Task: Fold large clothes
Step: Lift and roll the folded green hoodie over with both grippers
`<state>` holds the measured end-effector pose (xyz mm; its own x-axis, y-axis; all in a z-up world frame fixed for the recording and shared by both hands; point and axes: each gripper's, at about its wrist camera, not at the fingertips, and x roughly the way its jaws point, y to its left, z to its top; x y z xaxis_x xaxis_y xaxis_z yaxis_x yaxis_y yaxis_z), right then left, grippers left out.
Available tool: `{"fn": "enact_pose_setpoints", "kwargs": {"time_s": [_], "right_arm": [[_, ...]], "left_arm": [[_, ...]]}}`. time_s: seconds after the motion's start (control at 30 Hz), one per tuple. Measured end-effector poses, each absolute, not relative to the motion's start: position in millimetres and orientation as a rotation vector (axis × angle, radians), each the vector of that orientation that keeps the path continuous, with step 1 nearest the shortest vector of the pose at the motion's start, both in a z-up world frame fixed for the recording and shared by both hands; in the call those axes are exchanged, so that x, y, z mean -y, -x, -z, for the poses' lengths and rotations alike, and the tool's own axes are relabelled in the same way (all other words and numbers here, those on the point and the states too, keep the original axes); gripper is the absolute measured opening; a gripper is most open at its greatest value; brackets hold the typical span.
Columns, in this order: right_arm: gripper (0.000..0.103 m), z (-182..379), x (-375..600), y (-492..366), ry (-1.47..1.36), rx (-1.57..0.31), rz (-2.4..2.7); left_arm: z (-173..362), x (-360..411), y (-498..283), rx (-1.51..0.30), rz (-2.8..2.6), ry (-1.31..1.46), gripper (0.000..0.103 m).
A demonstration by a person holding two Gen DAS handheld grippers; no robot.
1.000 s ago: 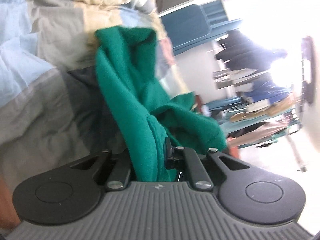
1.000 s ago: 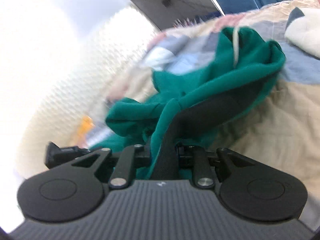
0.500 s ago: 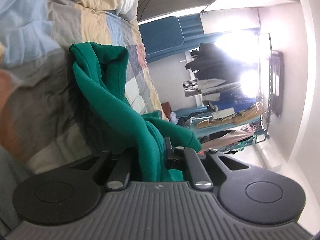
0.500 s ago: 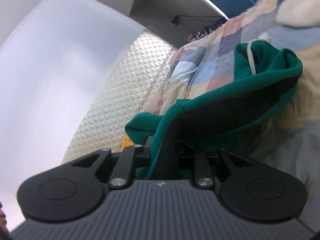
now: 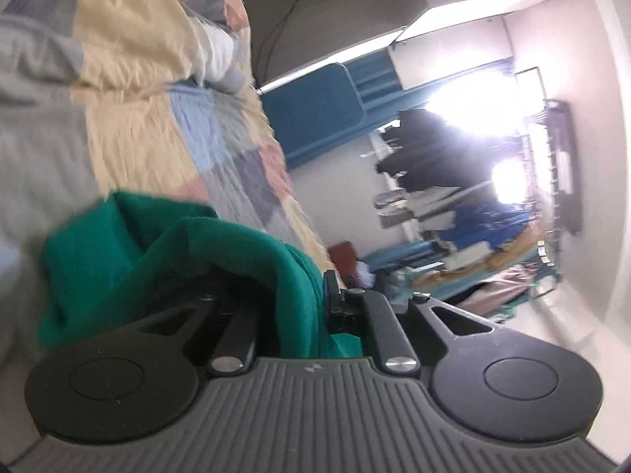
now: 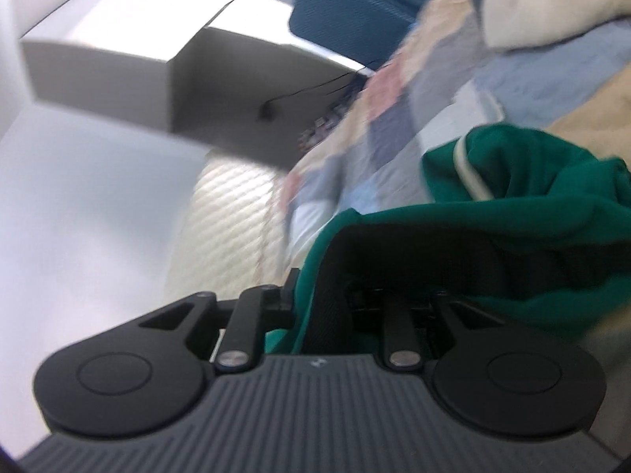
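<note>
Plainly, both views are tilted and smeared with blur; even so, the green garment (image 5: pixel 165 260) shows in each, bunched up over the patchwork quilt (image 5: pixel 130 90) of the bed; the left tongs (image 5: pixel 303 307) are clenched on a fold of it, the cloth running down between the two black fingers and spilling out to the left in a loose heap that covers the left finger; the right tongs (image 6: pixel 315 307) also grasp the garment, with a dark inner layer of cloth pinched between the fingers and the green outer layer arching away to the right; a pale drawstring (image 6: pixel 469 173) lies across the far lump of that cloth; the right finger is hidden under the fabric; whether the garment touches the quilt below cannot be told.

Around it, the quilt is made of cream, blue, grey and pink squares, and a crumpled cream part rises at its far end; a blue headboard (image 5: pixel 315 110) stands past the bed; a dark cable (image 5: pixel 276 27) hangs down the grey wall behind it; beyond the bed, in the left view, a clothes rack (image 5: pixel 453 205) with dark and blue items stands before a glaring window; in the right view a white quilted panel (image 6: pixel 232 228) borders the bed, under a boxed ceiling beam (image 6: pixel 118 71).
</note>
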<state>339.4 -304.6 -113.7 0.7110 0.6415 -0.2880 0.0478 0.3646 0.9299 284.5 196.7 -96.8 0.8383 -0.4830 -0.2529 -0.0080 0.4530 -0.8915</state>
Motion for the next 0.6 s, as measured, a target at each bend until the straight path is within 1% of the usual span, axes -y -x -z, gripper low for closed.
{"fn": "enact_pose_setpoints", "kwargs": {"time_s": [0.13, 0.27, 0.43, 0.6], "right_arm": [[0.025, 148, 296, -386, -1.167, -0.752, -0.347], [0.026, 184, 288, -418, -1.174, -0.775, -0.320], [0.026, 216, 285, -454, -1.173, -0.799, -0.322], [0.026, 234, 277, -477, -1.163, -0.806, -0.329]], "left_arm": [[124, -201, -348, -0.549, 0.300, 1.012, 0.011], [166, -212, -401, -0.578, 0.322, 0.987, 0.011], [214, -220, -443, -0.606, 0.344, 0.995, 0.011], [243, -232, -469, -0.647, 0.348, 1.046, 0.013]]}}
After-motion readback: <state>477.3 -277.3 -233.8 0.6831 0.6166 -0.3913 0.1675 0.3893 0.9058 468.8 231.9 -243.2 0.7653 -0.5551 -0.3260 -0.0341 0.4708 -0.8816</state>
